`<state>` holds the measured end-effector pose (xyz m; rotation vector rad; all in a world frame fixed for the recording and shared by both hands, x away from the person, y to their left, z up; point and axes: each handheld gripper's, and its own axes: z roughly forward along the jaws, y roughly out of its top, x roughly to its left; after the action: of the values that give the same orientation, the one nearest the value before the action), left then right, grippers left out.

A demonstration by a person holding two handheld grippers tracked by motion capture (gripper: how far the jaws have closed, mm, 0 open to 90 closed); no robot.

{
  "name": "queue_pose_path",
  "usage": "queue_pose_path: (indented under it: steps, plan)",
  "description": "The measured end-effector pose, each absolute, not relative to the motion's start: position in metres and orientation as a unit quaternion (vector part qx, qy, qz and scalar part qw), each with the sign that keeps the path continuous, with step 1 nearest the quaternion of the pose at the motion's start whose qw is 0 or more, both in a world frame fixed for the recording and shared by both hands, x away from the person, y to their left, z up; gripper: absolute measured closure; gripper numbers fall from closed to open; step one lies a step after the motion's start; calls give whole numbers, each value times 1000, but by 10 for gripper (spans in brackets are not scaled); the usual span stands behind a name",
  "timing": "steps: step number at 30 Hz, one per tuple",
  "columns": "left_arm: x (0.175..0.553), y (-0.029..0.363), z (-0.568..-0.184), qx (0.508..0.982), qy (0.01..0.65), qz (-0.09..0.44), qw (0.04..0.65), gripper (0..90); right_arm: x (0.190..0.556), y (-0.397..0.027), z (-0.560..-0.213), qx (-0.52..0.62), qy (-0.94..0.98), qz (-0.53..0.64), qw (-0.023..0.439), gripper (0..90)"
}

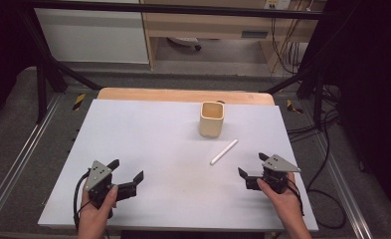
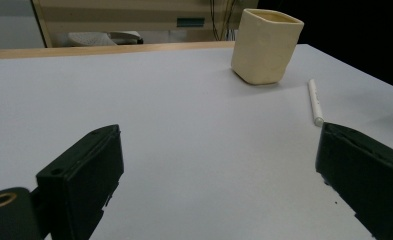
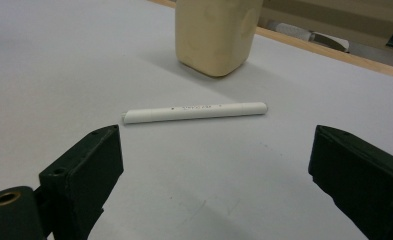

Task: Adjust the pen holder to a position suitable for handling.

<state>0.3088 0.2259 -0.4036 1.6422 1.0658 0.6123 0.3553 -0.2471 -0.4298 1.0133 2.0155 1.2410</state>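
The likeliest trouble was judged to lie with the white pen, which was round and lay flat on the smooth desk. If one jaw of the right tongs were brought against it before the other, the pen could be rolled or skidded away instead of being caught. If it were taken near one end rather than the middle, it could be expected to tip in the grip and strike the rim of the cup on the way in. The cup itself looked light and stood free, so a careless nudge could be enough to shift or topple it.

Both pairs of tongs were held with their jaws wide apart and nothing between them. The left tongs were kept low at the near left of the desk, well apart from pen and cup.

The pen was seen as a slim, plain white stick with faint small print along its barrel, one end slightly narrower. It lay between the cup and the right tongs, near the cup but not touching it, slanted across the desk. The cup was cream-coloured, squarish with rounded corners, upright, and open at the top.
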Motion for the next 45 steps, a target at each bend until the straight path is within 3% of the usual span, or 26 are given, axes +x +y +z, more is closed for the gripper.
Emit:
queue_pose_path:
  steps: [15,30,45]
  plan:
    - [308,210,-405,712,424,232,509,58,354,-241,-436,390,761,456,246,67]
    - [335,139,-411,791,375,190,445,109,354,-247,-435,394,758,465,235,41]
    - [352,112,-409,799,367,171,445,105,355,-246,-436,390,760,464,234,37]
